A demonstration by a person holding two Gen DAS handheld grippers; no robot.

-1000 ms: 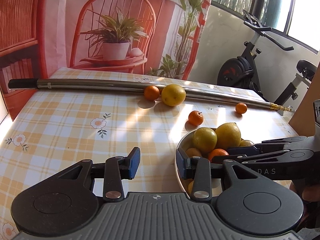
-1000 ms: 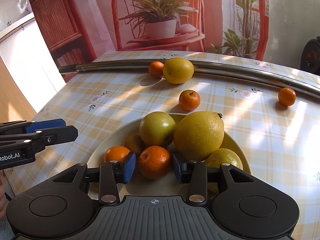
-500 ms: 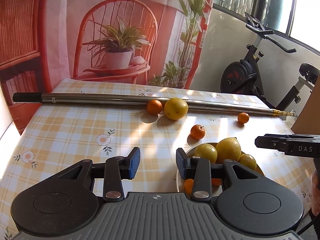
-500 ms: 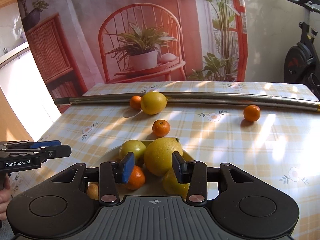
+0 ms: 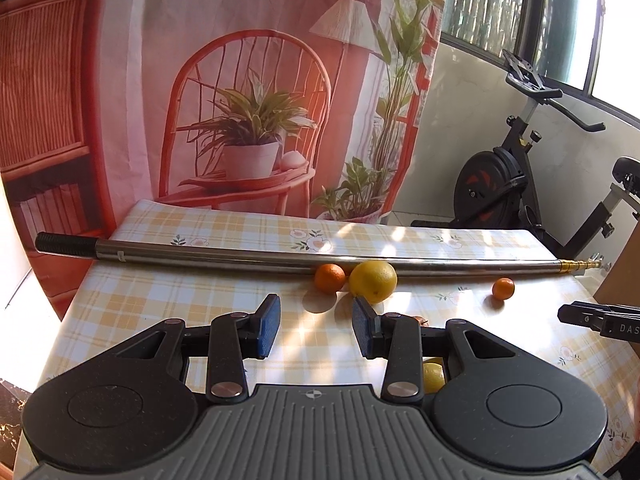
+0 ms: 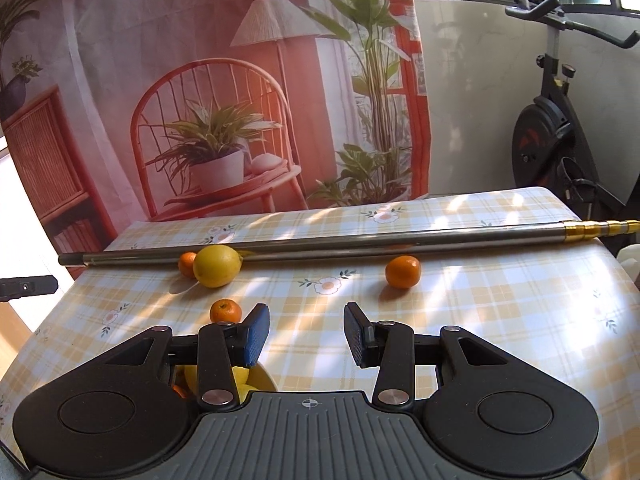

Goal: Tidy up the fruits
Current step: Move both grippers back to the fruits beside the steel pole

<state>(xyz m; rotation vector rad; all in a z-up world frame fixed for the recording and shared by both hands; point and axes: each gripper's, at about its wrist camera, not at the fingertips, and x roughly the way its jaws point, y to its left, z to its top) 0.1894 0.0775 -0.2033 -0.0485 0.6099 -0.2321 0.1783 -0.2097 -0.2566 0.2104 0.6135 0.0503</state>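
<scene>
One lemon (image 6: 217, 265), lengthwise along pole (image 6: 360, 241)

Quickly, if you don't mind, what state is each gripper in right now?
Left gripper: jaws apart with nothing between them, holding nothing.
Right gripper: jaws apart with nothing between them, holding nothing.

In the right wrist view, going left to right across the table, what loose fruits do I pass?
Small orange by the pole → large lemon → small orange nearest the gripper → lone orange on the right. The first orange touches the lemon and is partly hidden behind it.
</scene>
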